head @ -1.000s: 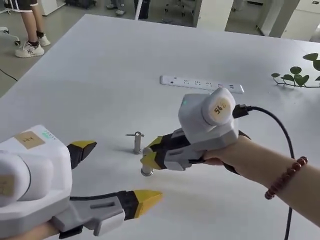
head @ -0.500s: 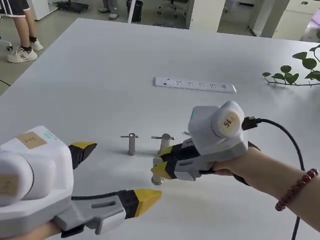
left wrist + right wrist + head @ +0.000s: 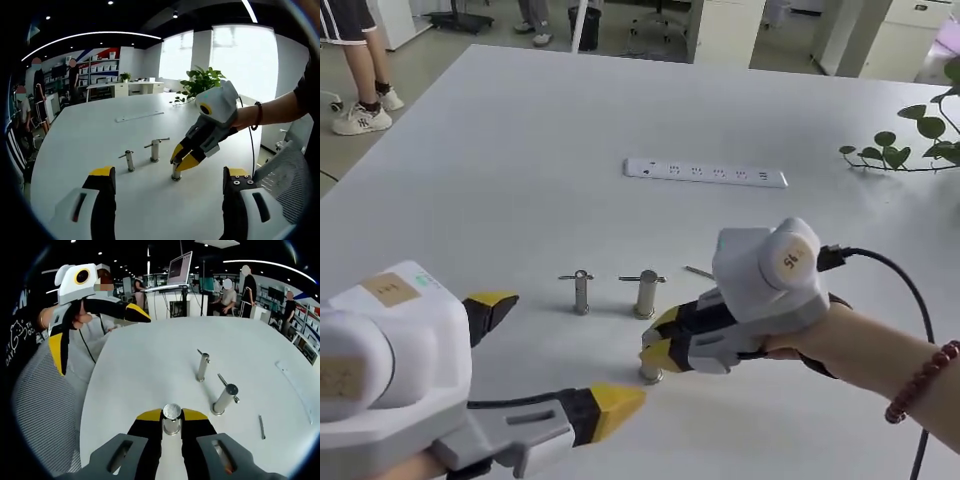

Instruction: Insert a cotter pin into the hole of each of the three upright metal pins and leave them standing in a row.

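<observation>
Two upright metal pins [image 3: 581, 291] [image 3: 646, 294] stand side by side on the white table [image 3: 520, 150], each with a cotter pin through its head. Nearer to me, a third metal pin [image 3: 650, 373] stands upright with its foot at the table top, and my right gripper [image 3: 658, 345] is shut on its upper part. The right gripper view shows that third pin [image 3: 171, 411] clamped between the yellow-tipped jaws, with no cotter pin in it. A loose cotter pin [image 3: 699, 272] lies flat behind the right gripper. My left gripper [image 3: 555, 355] hangs open at the near left, holding nothing.
A white power strip [image 3: 705, 172] lies across the table farther back. Green plant leaves [image 3: 910, 145] reach in at the right edge. The right gripper's black cable [image 3: 900, 290] trails off to the right. People stand beyond the far left end of the table.
My right gripper has carried the third pin to the right and nearer to me, uncovering the second pin that it hid. The left gripper has stayed open and still.
</observation>
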Tool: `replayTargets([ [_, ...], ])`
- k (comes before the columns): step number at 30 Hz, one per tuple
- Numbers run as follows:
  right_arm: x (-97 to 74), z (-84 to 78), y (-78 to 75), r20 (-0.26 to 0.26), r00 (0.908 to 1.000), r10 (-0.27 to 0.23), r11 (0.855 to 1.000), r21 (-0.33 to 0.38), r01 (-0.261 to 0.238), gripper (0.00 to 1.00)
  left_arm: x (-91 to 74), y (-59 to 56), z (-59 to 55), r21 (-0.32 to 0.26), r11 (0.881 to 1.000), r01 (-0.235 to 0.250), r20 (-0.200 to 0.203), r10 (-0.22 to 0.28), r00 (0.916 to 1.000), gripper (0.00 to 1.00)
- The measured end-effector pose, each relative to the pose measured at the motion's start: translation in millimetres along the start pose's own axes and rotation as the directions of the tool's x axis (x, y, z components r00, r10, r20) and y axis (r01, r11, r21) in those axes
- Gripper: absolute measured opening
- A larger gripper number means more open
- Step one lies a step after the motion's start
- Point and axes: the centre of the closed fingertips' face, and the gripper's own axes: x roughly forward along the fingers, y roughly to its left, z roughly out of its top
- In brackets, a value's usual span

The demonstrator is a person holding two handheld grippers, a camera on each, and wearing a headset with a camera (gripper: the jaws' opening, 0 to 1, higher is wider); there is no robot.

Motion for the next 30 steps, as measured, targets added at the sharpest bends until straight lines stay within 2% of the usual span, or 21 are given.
replayTargets([
  [6,-1.4,-1.7,0.5,0.013,0.9999,0.012,1.000,-0.008,-0.011,0.09,-0.4,1.6,-0.2,0.001,1.000,-0.008,0.001,0.008,1.0000,0.87],
  [10,-1.7,-2.9,2.8,0.024,0.9997,0.006,0.999,-0.046,-0.005,0.09,0.5,1.4,-1.6,-0.001,1.000,-0.008,-0.004,0.008,1.0000,0.87],
  [15,-1.7,-2.4,2.2,0.040,0.9992,0.008,0.999,-0.035,-0.007,0.09,2.1,-1.2,-4.1,0.002,1.000,0.001,-0.016,-0.001,0.9999,0.87],
  [19,0.3,-7.4,5.6,0.022,0.9997,0.010,0.999,-0.043,-0.009,0.15,2.5,-3.1,-4.7,0.001,1.000,0.006,-0.019,-0.006,0.9998,0.87],
  [27,-5.3,-4.7,6.5,0.048,0.9988,0.011,1.000,0.011,-0.012,0.18,3.7,-2.1,-5.7,-0.001,1.000,0.004,-0.020,-0.004,0.9998,0.87],
  [30,-11.1,-1.1,5.2,0.071,0.9974,0.012,0.998,0.057,-0.017,0.19,4.3,-2.1,-5.6,-0.004,1.000,0.002,-0.018,-0.002,0.9998,0.88],
])
